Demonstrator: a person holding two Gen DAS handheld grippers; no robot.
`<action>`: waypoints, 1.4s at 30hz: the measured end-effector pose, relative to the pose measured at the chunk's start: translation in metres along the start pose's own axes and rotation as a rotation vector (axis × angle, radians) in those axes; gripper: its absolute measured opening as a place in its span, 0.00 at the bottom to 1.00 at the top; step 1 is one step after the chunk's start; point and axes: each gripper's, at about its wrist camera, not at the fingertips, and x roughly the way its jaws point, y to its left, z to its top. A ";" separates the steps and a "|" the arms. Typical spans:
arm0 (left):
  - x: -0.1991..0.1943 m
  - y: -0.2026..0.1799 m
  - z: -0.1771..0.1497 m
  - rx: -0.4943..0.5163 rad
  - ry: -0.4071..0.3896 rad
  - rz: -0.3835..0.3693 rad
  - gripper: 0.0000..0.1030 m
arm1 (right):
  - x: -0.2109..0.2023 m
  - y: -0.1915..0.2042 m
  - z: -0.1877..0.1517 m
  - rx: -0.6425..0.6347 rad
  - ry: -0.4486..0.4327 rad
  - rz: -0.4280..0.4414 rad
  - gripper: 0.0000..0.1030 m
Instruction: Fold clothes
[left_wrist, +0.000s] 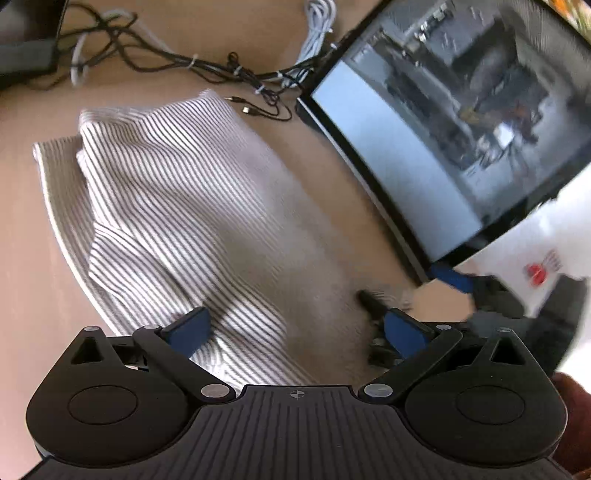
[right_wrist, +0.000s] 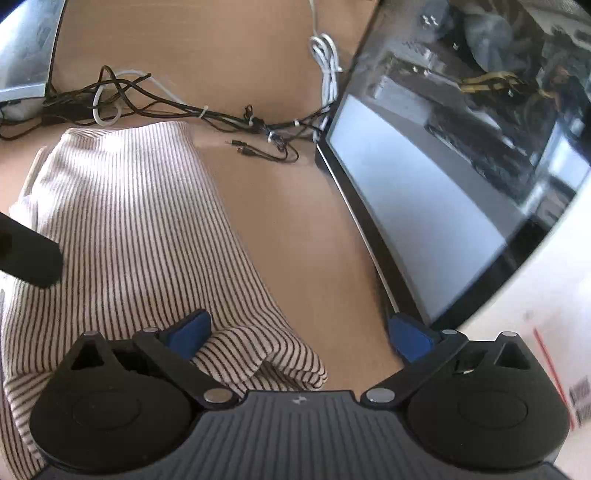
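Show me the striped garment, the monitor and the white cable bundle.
striped garment (right_wrist: 140, 229), right wrist view, middle of the fabric
monitor (right_wrist: 424, 206), right wrist view, pale part of screen
white cable bundle (right_wrist: 327, 62), right wrist view, coiled loops

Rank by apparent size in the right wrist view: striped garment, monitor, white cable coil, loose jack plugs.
1. striped garment and monitor: look alike, both cropped, unranked.
2. white cable coil.
3. loose jack plugs.
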 end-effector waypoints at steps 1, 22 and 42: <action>-0.001 0.001 -0.001 0.012 0.003 0.027 1.00 | -0.002 0.004 -0.004 0.002 0.009 -0.004 1.00; -0.040 -0.032 -0.074 0.366 -0.034 0.224 1.00 | -0.044 0.001 -0.008 0.018 0.026 -0.041 1.00; -0.054 -0.061 -0.072 0.095 -0.164 0.410 1.00 | -0.052 -0.064 -0.029 0.054 -0.128 0.159 1.00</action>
